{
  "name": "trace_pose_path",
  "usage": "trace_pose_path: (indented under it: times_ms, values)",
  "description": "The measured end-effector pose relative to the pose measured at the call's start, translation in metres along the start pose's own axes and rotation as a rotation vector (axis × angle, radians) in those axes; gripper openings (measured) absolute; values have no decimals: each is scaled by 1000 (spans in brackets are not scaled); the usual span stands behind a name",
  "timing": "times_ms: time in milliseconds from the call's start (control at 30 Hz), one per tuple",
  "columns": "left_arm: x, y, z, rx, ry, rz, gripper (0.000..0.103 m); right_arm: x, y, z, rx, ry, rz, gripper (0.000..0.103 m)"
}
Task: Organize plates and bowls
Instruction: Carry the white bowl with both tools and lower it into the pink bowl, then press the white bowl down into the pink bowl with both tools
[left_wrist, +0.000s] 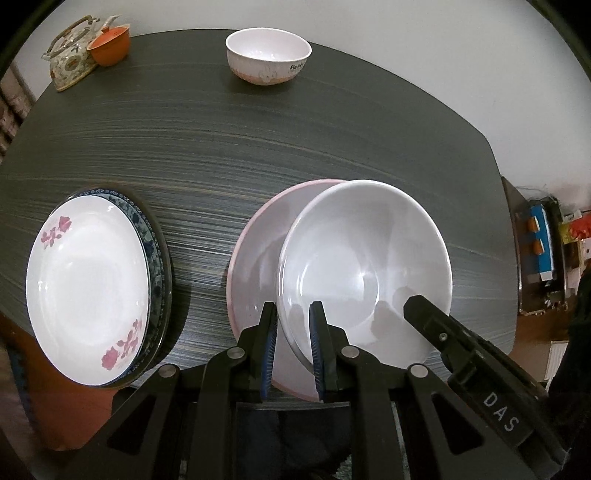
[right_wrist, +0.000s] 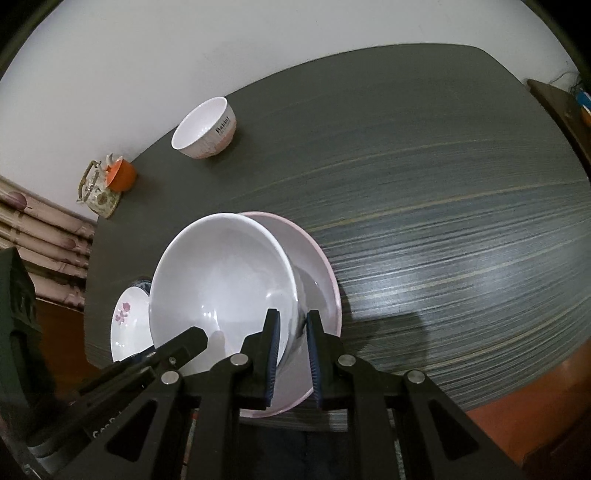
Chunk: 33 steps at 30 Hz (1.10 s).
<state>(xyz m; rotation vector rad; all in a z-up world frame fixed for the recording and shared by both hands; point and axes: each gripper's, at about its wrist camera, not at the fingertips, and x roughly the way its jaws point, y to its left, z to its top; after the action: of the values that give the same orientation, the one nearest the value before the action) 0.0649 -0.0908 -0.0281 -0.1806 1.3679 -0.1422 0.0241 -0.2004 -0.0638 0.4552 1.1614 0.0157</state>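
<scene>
A large white bowl (left_wrist: 365, 266) is held low over a pink-rimmed plate (left_wrist: 255, 258) near the table's front edge; I cannot tell if it touches the plate. My left gripper (left_wrist: 293, 332) is shut on the bowl's near-left rim. My right gripper (right_wrist: 293, 339) is shut on its near-right wall, and its black finger (left_wrist: 417, 306) shows in the left wrist view. The same bowl (right_wrist: 221, 280) and plate (right_wrist: 317, 280) fill the right wrist view. A flowered white plate (left_wrist: 88, 273) tops a blue-patterned one at the left. A small pink-white bowl (left_wrist: 267, 55) stands at the far edge.
A patterned teapot (left_wrist: 70, 55) and an orange cup (left_wrist: 110, 44) sit at the dark striped table's (left_wrist: 295, 140) far left corner. A cluttered side shelf (left_wrist: 539, 251) stands beyond the right edge. The wall is close behind the table.
</scene>
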Motion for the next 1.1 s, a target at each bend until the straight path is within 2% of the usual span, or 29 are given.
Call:
trace_pose_path:
  times_ms: [633, 1100]
  values:
    - [20, -13, 1, 33, 32, 50, 16, 15, 5, 4, -32, 26, -46, 16]
    - [25, -13, 2, 34, 48, 43, 19, 17, 10, 4, -46, 27, -75, 18]
